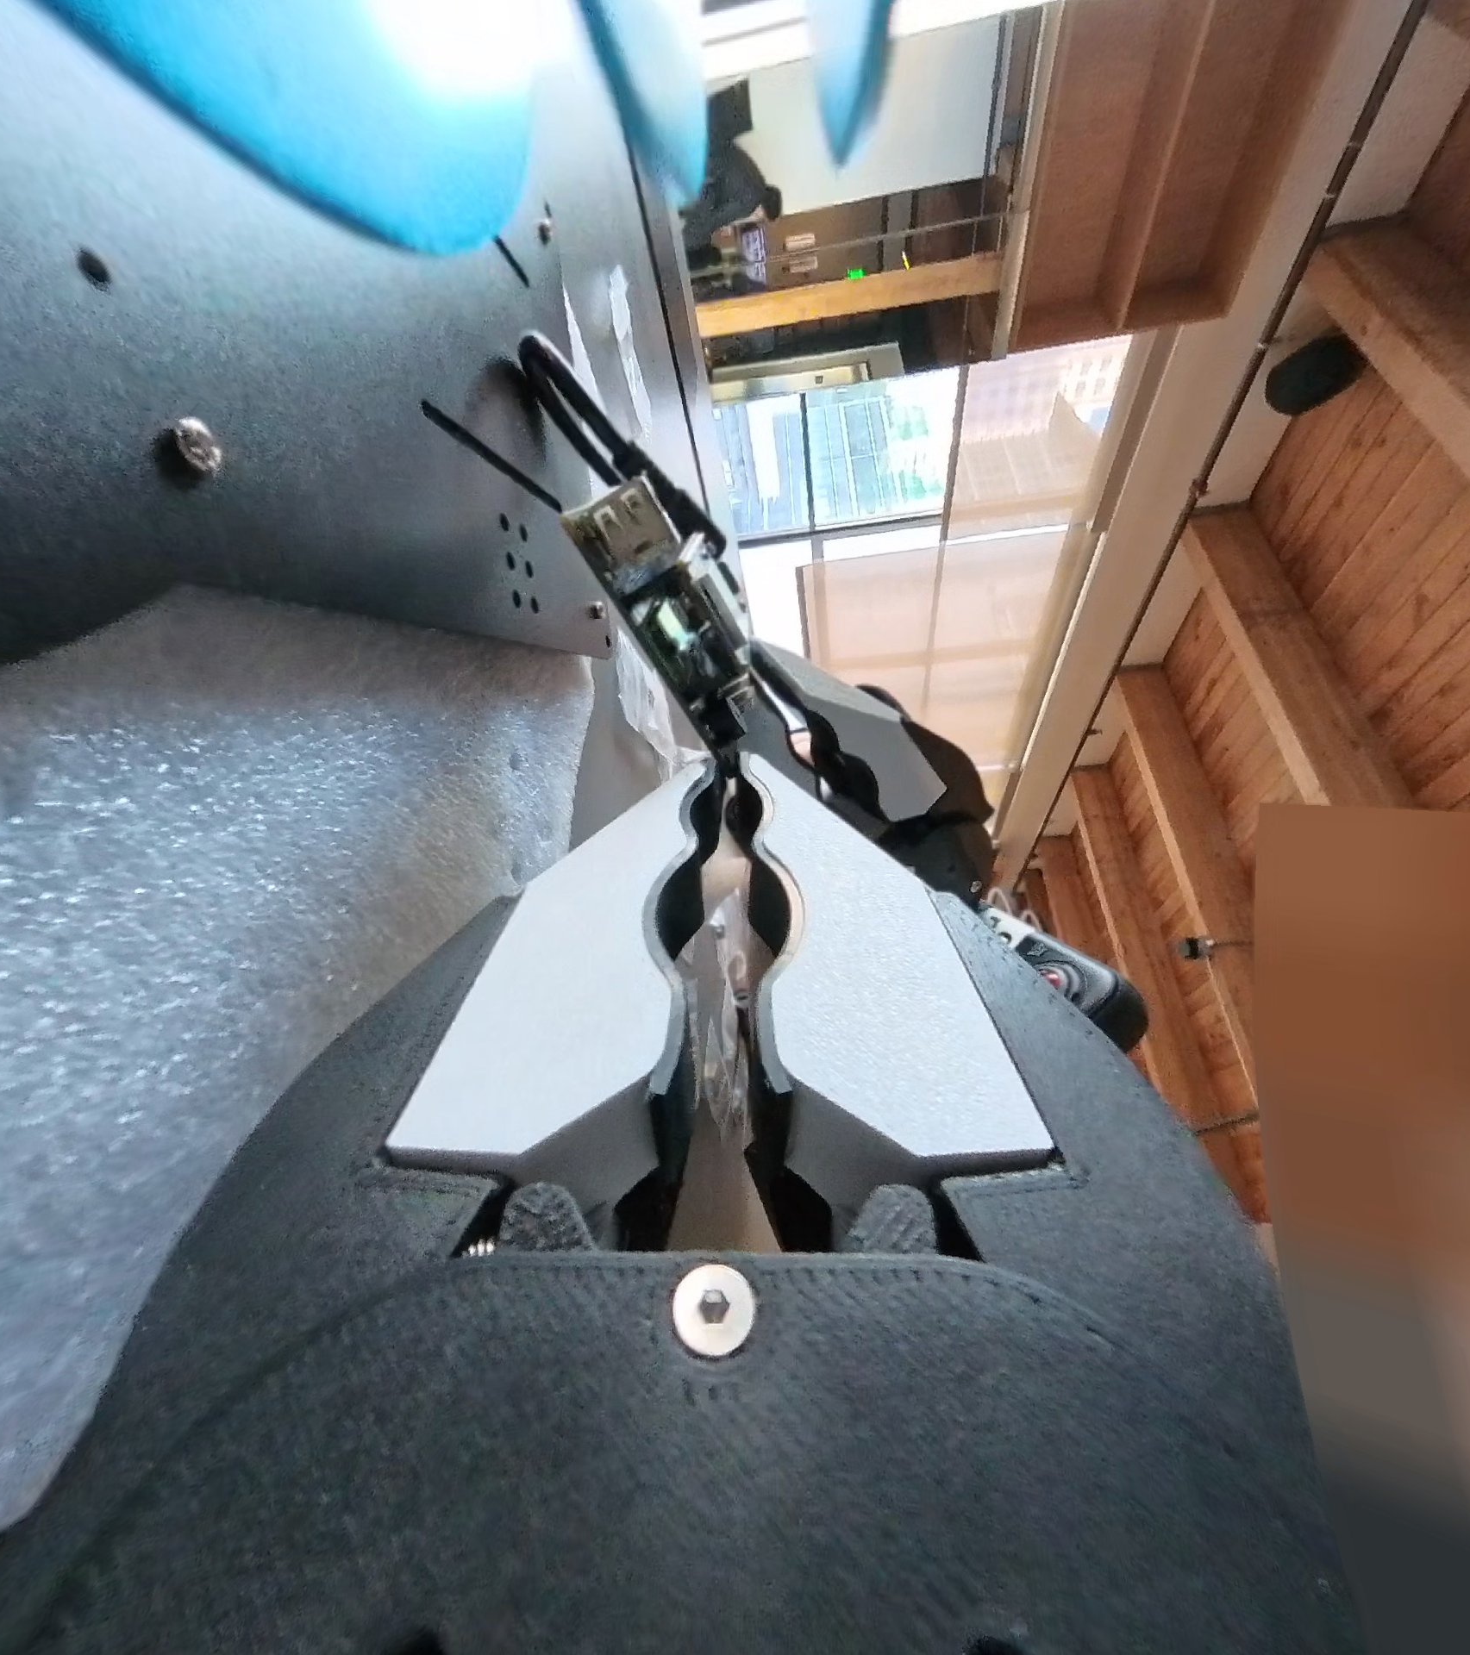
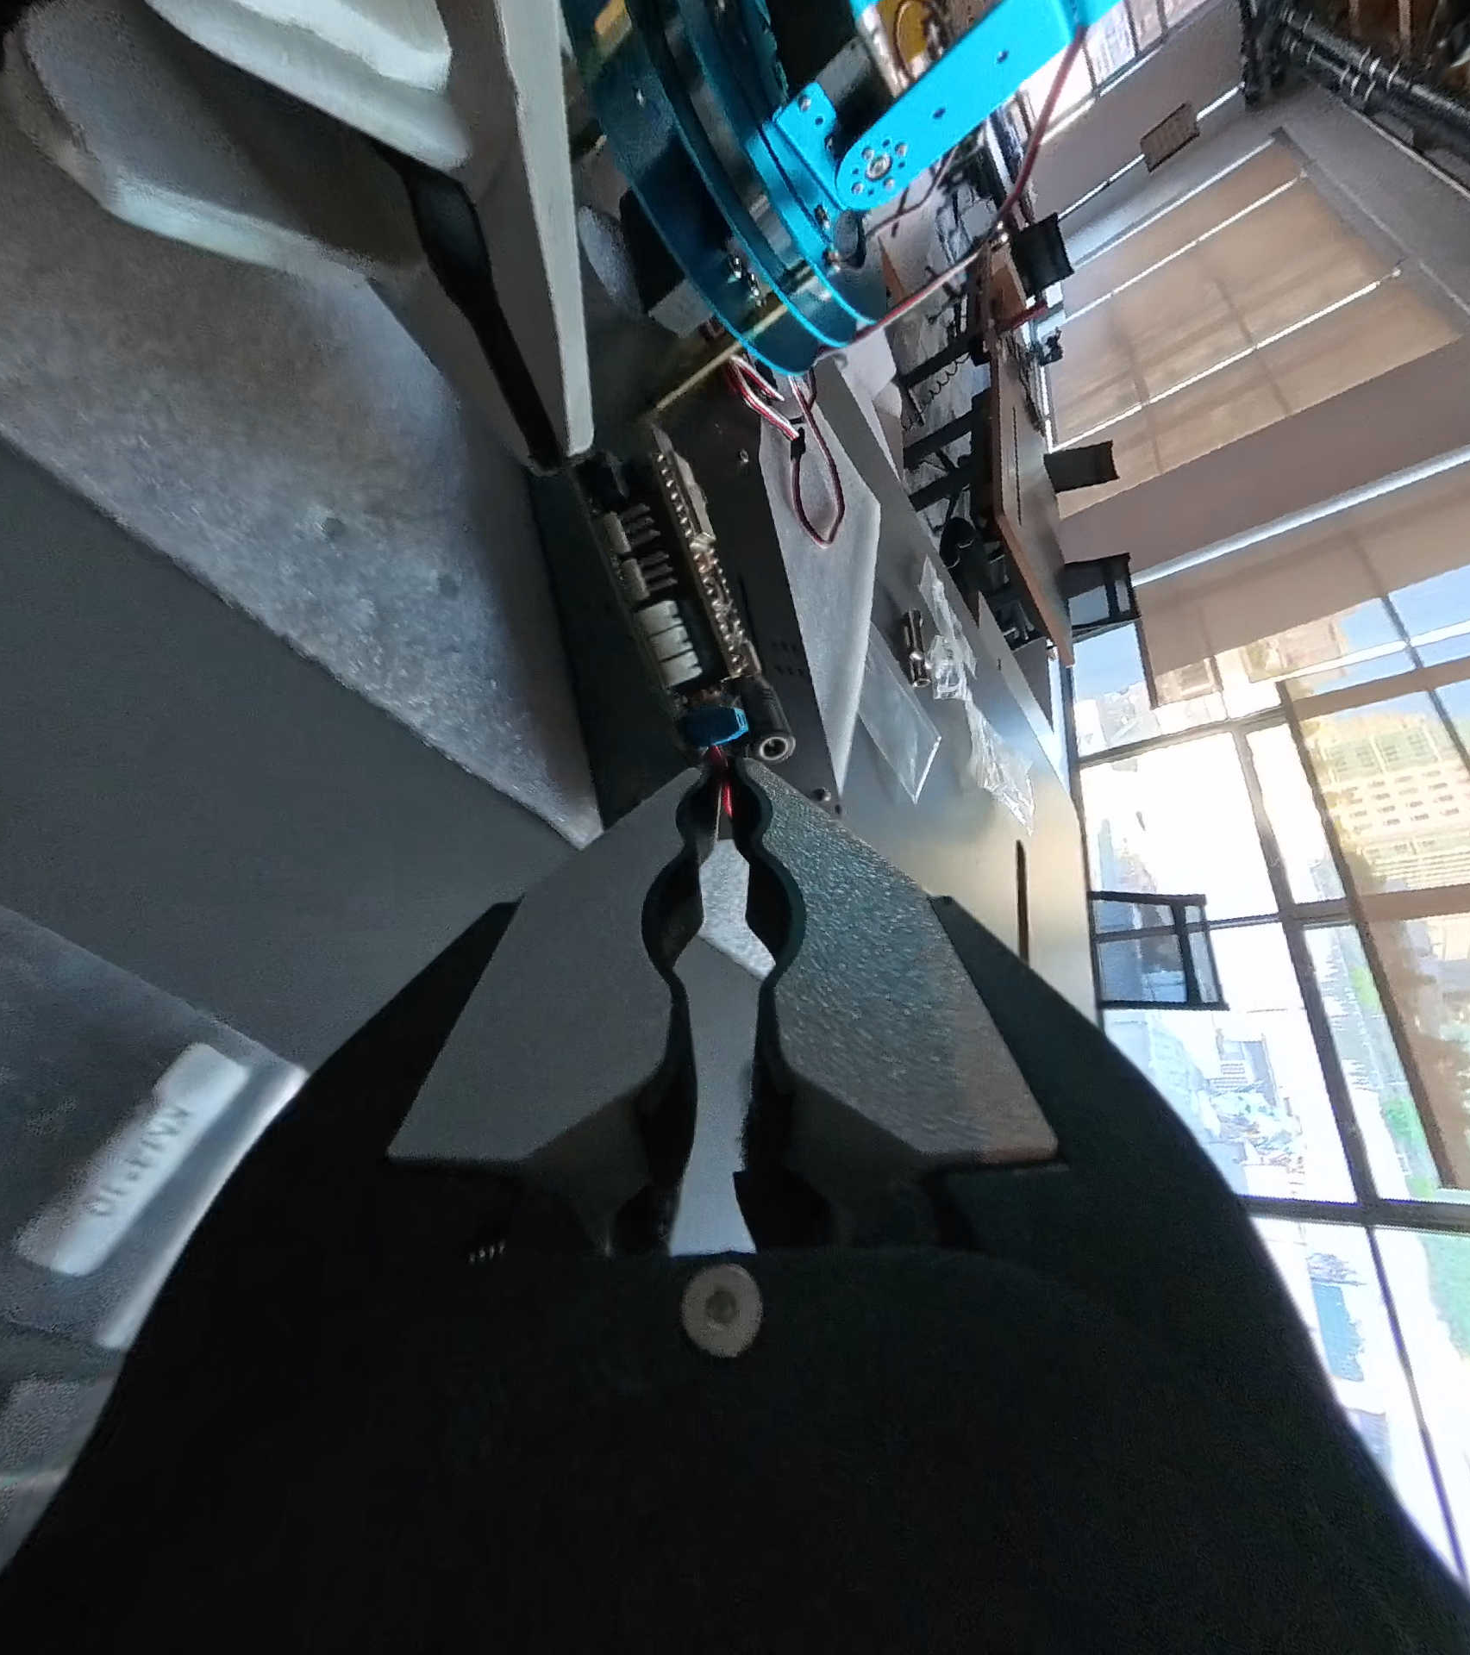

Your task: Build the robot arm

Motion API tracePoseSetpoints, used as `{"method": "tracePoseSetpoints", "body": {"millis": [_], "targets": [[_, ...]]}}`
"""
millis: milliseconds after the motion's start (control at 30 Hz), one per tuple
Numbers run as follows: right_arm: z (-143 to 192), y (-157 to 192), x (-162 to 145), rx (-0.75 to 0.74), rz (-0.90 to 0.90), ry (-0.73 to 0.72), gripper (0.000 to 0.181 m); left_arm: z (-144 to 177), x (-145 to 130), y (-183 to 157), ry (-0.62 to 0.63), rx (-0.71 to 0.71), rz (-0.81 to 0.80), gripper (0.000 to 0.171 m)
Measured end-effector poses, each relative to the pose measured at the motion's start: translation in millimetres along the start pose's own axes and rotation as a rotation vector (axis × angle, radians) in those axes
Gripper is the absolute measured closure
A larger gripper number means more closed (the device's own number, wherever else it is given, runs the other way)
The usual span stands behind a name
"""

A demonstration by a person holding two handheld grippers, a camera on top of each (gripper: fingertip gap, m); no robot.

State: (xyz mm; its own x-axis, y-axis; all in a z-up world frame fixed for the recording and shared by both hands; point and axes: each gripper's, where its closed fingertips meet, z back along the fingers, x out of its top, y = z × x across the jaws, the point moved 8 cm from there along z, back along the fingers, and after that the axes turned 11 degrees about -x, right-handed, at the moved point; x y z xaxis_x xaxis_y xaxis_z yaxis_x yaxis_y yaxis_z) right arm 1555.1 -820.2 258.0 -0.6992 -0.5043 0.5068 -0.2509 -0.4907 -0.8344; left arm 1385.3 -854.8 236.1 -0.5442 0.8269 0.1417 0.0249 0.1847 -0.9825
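The left gripper [image 1: 731,777] has pale grey fingers [image 1: 570,1003] with black wavy inner edges, set in a black body of fine woven-looking texture. At its tips sits a small circuit board [image 1: 668,618], green and black with silver metal parts. The panel [image 1: 283,430] at upper left is dark grey, dotted with small holes; the foam [image 1: 202,860] below it is whitish grey and speckled. The blurred shapes [image 1: 337,98] at the top are bright blue.

The right gripper [image 2: 724,777] looks dark grey to black in shadow, pinching what seem red and black wires [image 2: 720,788]. The metal frame [image 2: 812,179] at top centre is shiny turquoise-blue.
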Motion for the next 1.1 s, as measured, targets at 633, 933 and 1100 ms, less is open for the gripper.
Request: {"method": "tracePoseSetpoints", "body": {"millis": [633, 933, 1100], "targets": [[-30.8, 2.8, -28.4, 0.116, 0.189, -0.057, 0.18, -15.9, 2.9, 18.8, -0.134, 0.173, 0.046, 0.171], [-37.7, 4.0, -32.8, 0.115, 0.238, -0.114, 0.179, -16.8, 5.2, 20.4, -0.148, 0.21, 0.148, 0.168], [-38.2, 4.4, -34.4, 0.121, 0.241, -0.125, 0.179, -13.1, 0.0, 18.5, -0.134, 0.176, 0.183, 0.168]]}}
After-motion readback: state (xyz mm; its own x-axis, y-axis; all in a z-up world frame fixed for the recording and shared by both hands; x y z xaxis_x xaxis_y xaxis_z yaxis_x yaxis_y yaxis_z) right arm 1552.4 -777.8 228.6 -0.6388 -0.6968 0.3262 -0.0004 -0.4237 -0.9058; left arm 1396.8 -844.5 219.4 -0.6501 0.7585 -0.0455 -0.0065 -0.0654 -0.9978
